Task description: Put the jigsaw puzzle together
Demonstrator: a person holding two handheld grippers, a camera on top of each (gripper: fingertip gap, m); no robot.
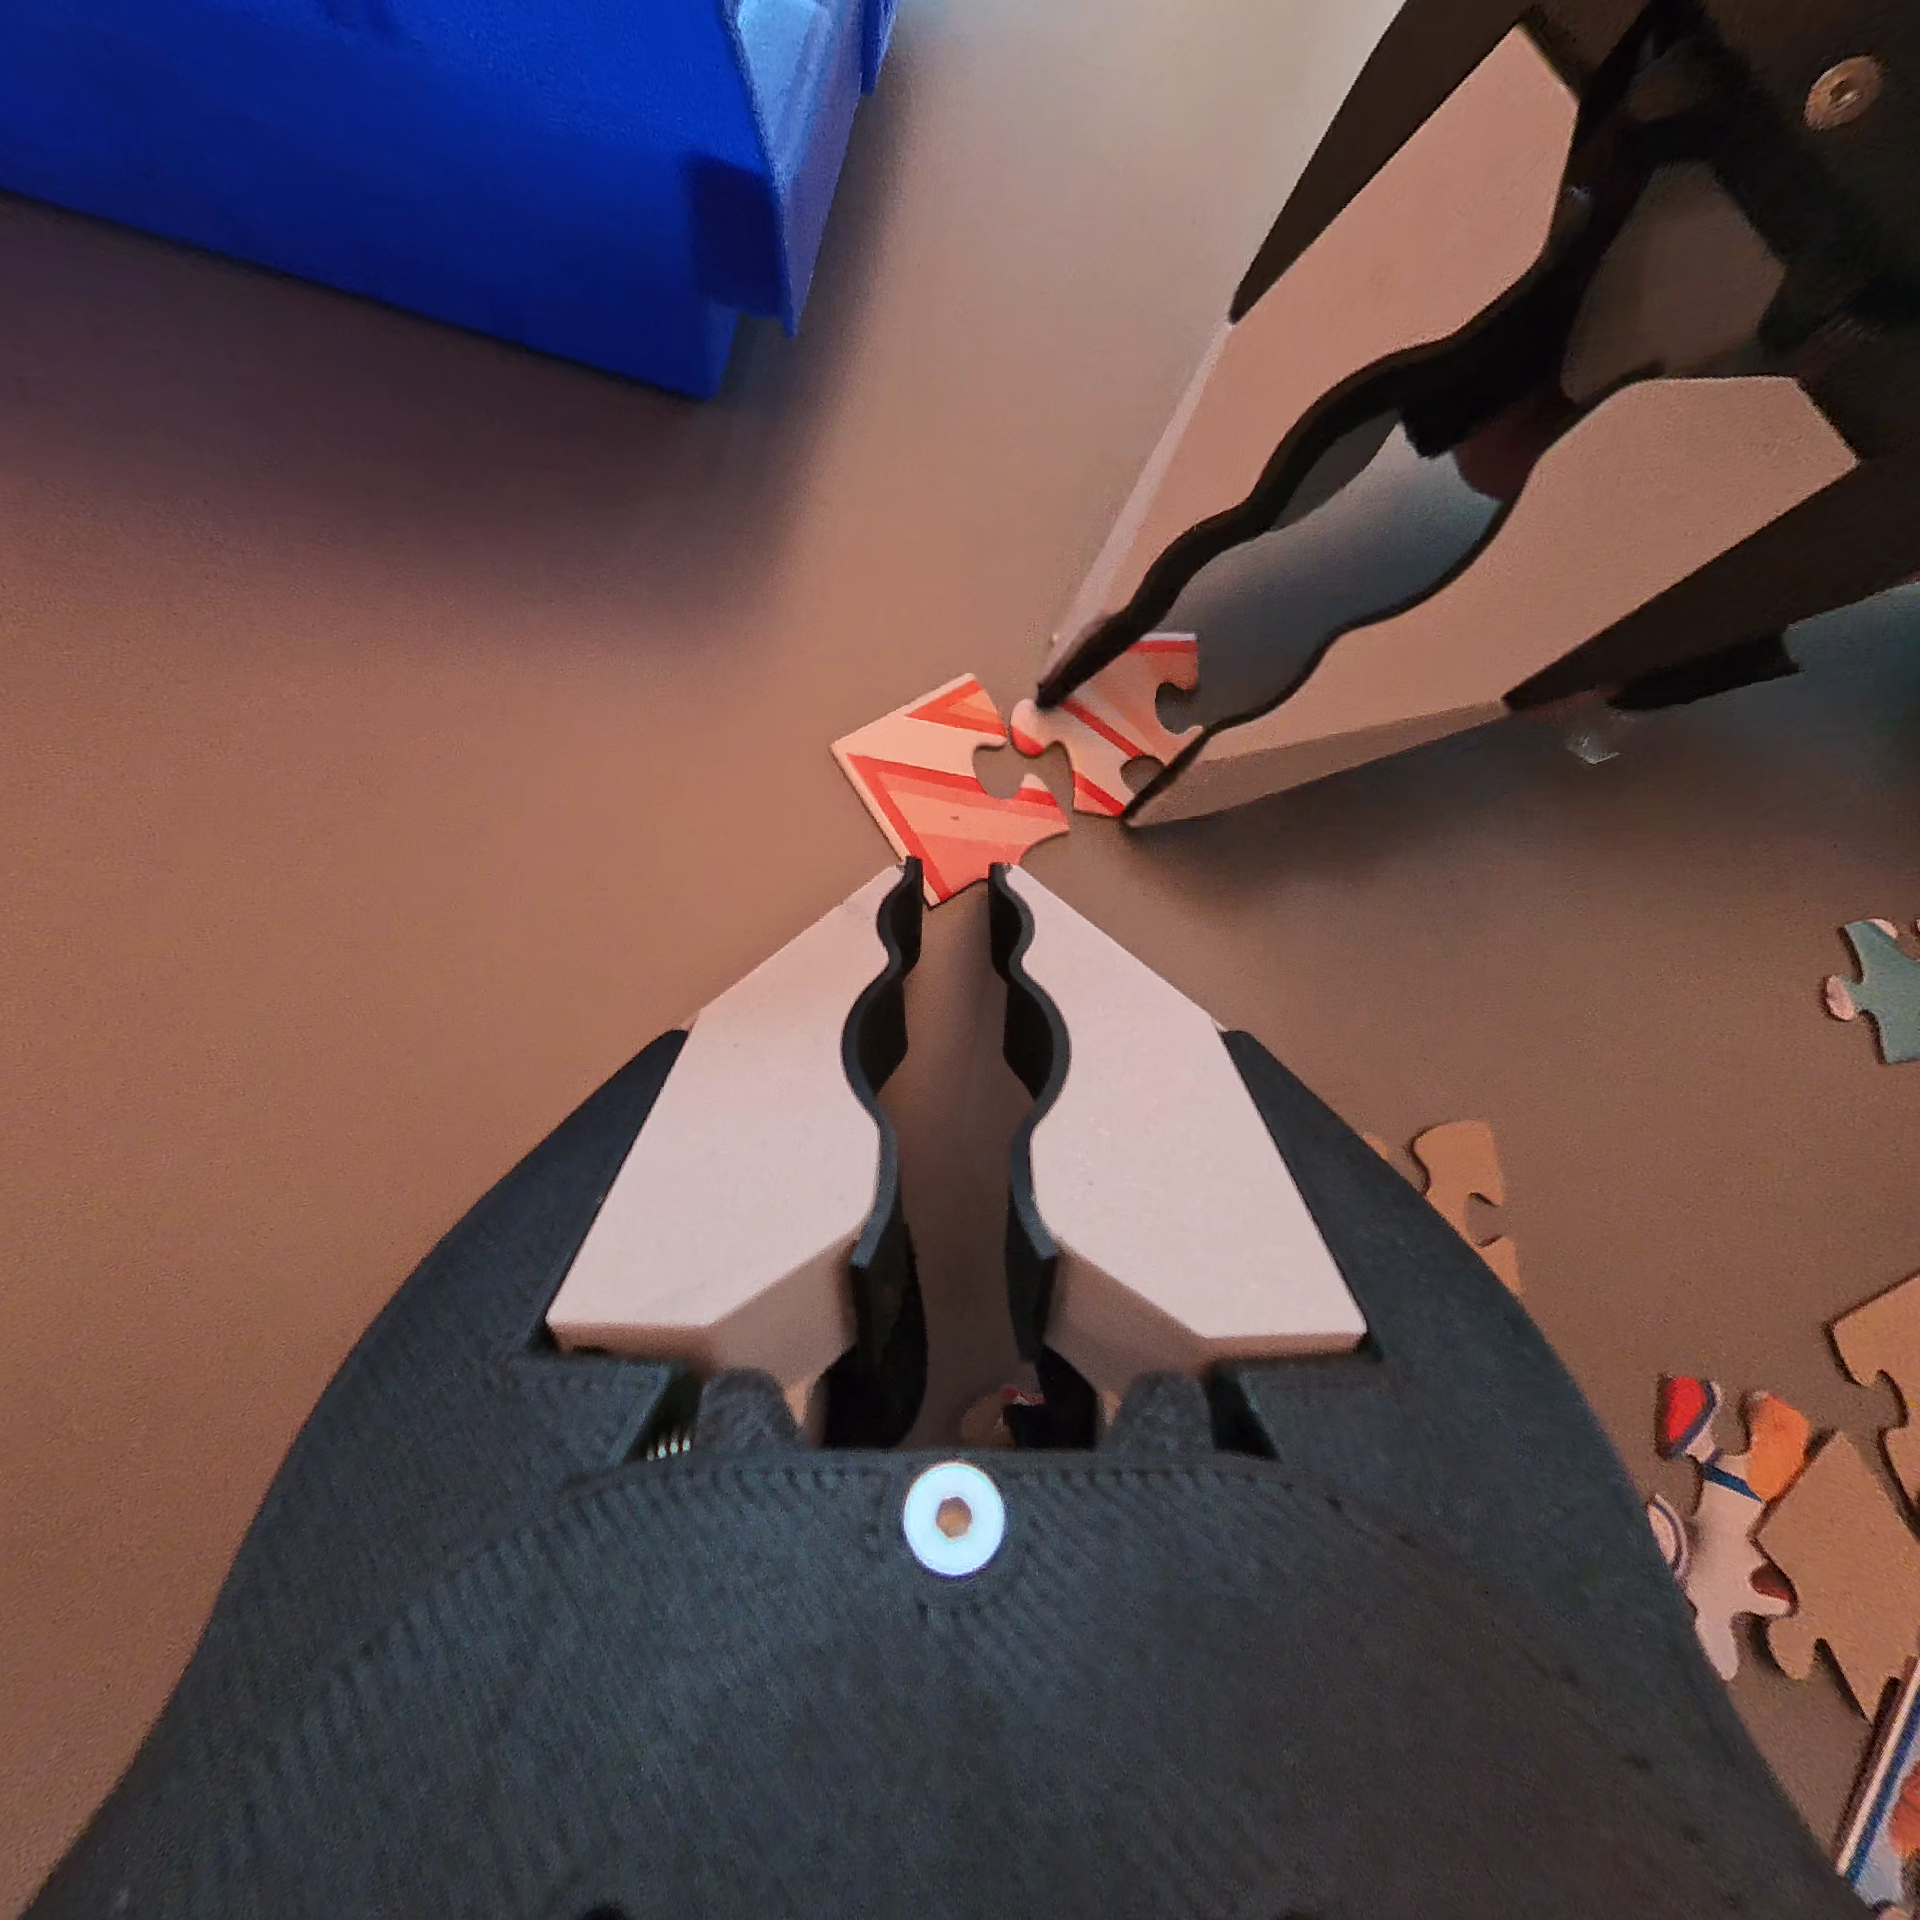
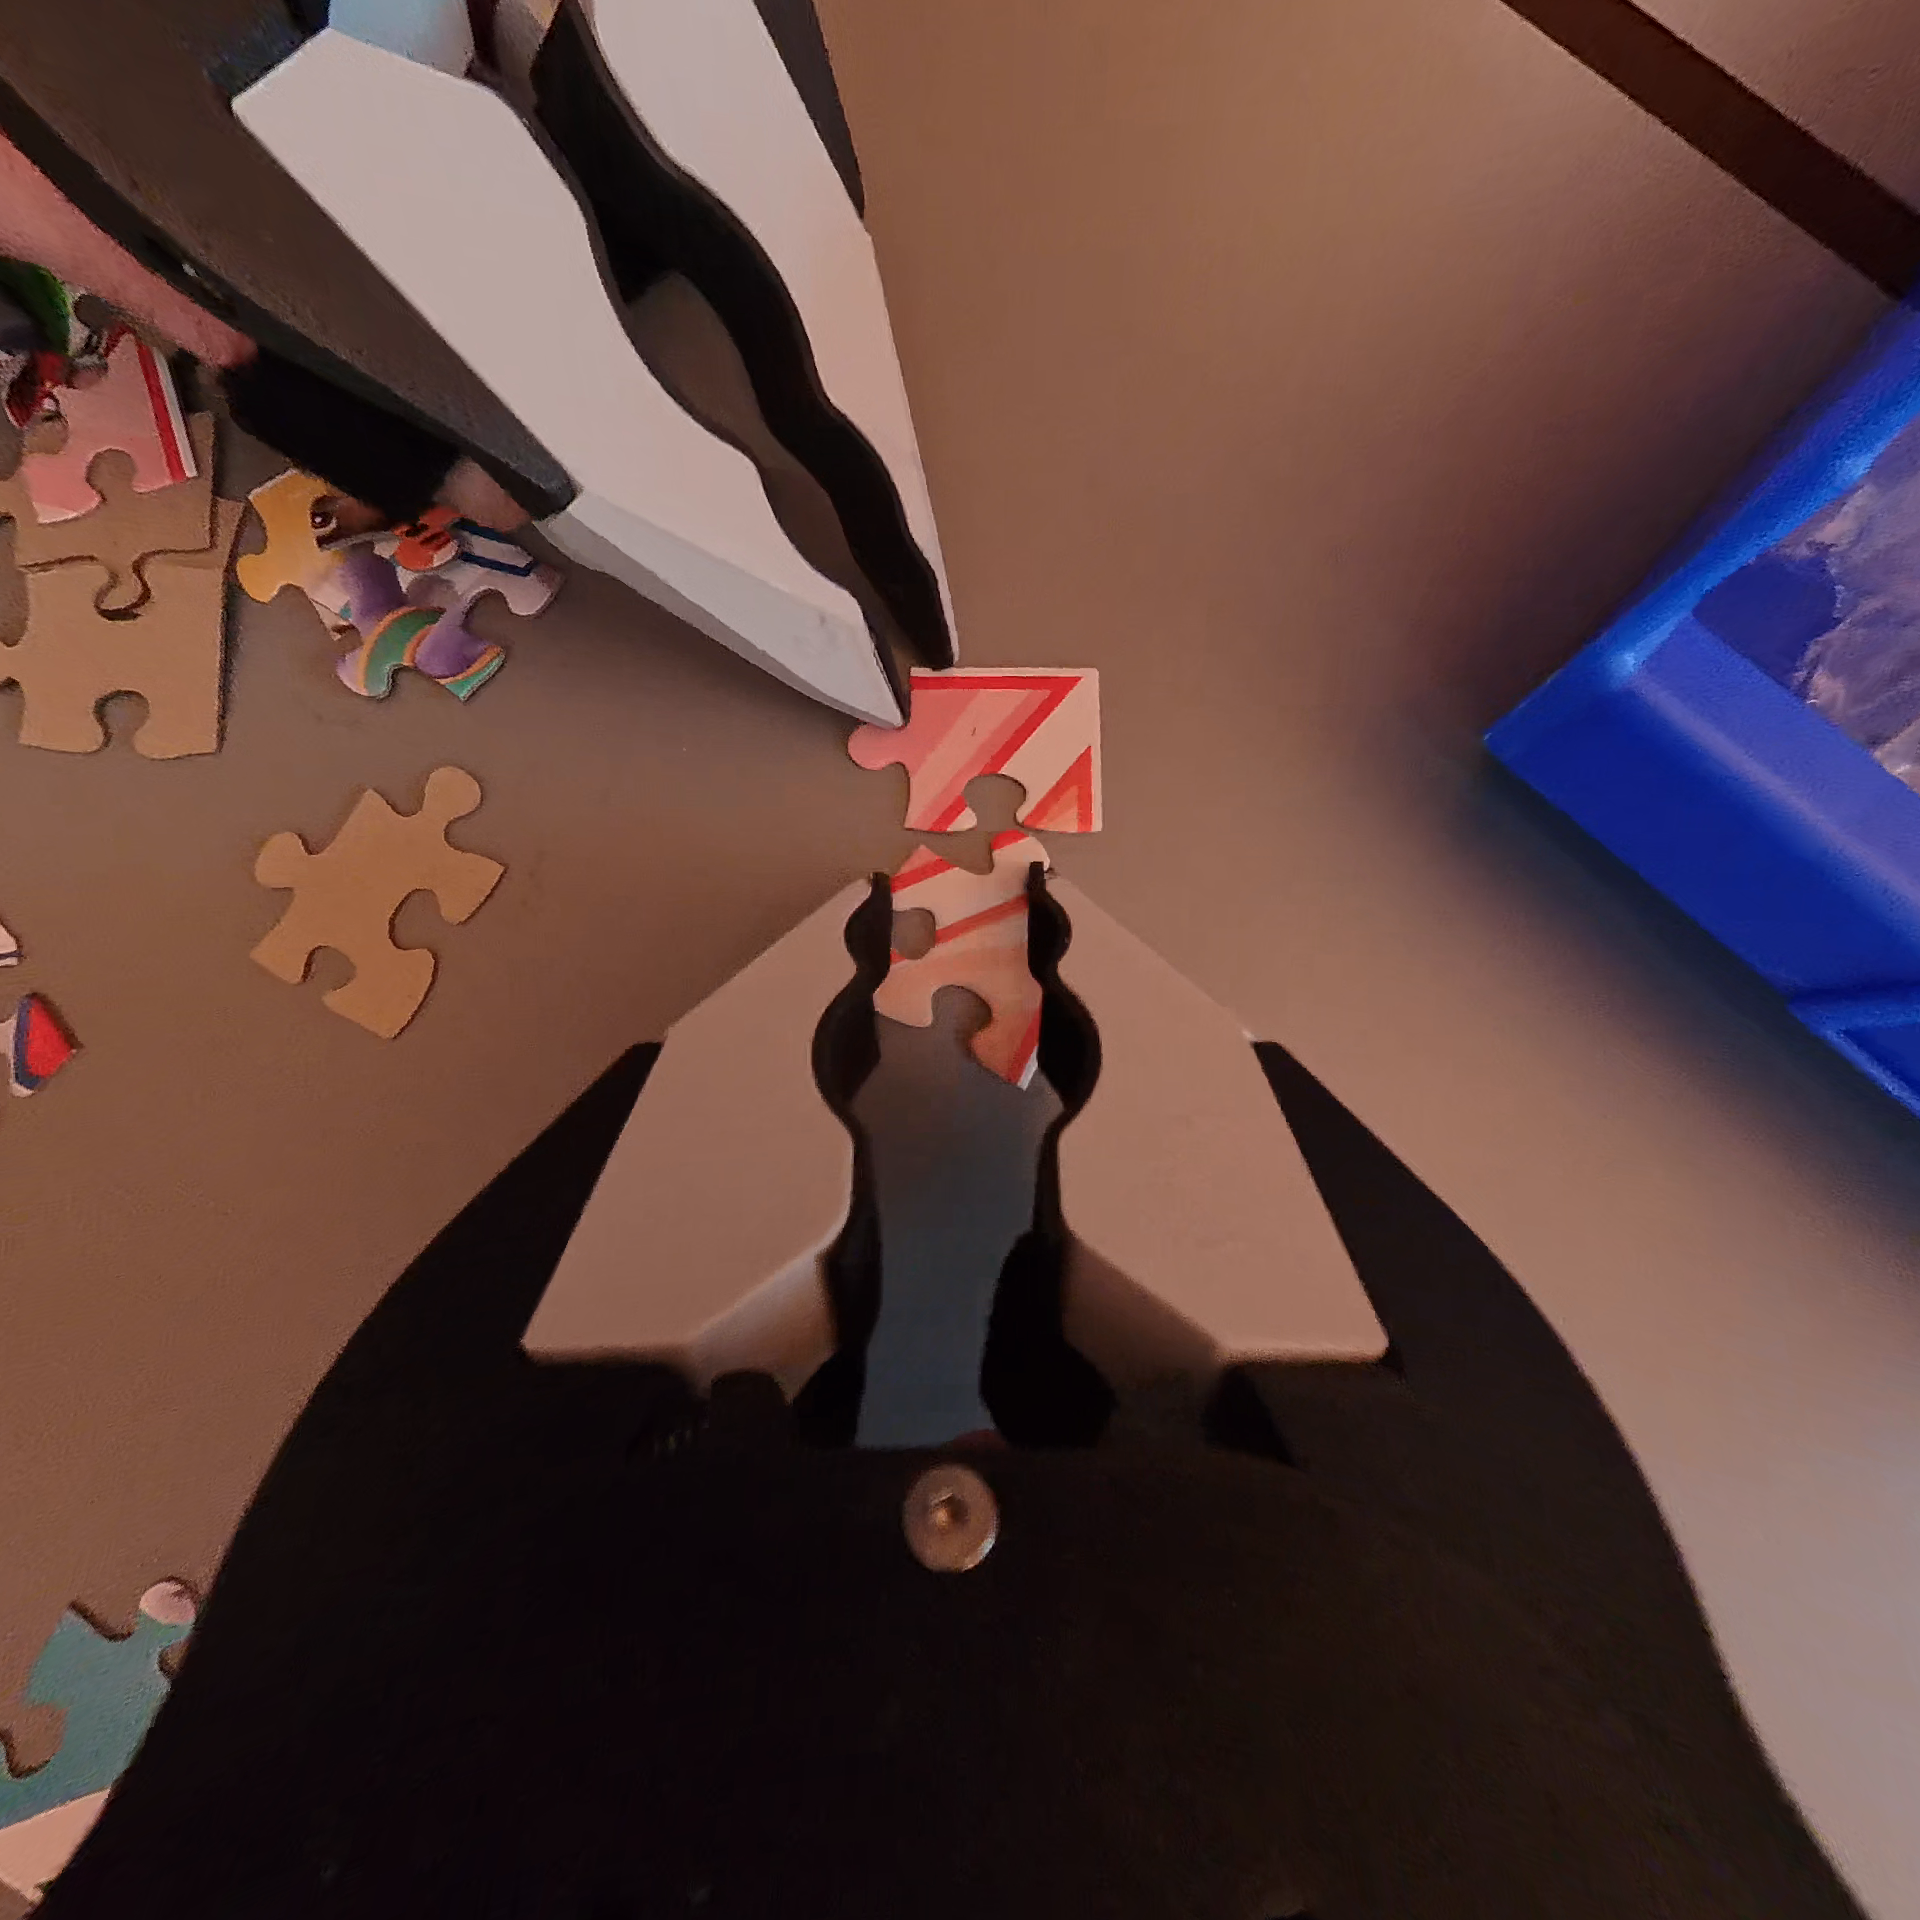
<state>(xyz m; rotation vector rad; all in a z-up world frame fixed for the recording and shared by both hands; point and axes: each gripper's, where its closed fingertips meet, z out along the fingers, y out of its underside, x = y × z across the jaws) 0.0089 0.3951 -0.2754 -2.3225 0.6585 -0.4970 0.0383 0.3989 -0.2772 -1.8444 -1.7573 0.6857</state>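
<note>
Between the right gripper (image 2: 961, 878)'s jaws, closed on it, sits a striped piece (image 2: 961, 961), its knob just short of the corner piece (image 2: 1003, 743) ahead. Left gripper (image 1: 956, 878), jaws slightly apart and empty, braces that corner piece on the desk (image 1: 416, 831). Best slide straight and flat, I judge.

left hand-held gripper (image 1: 956, 878): narrowly parted | right hand-held gripper (image 2: 958, 883): gripping

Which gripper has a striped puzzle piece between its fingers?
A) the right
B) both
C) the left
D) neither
A: the right gripper has a striped piece between its fingers, while the left gripper only meets the corner piece at its tips, with a gap between its fingers.
</note>
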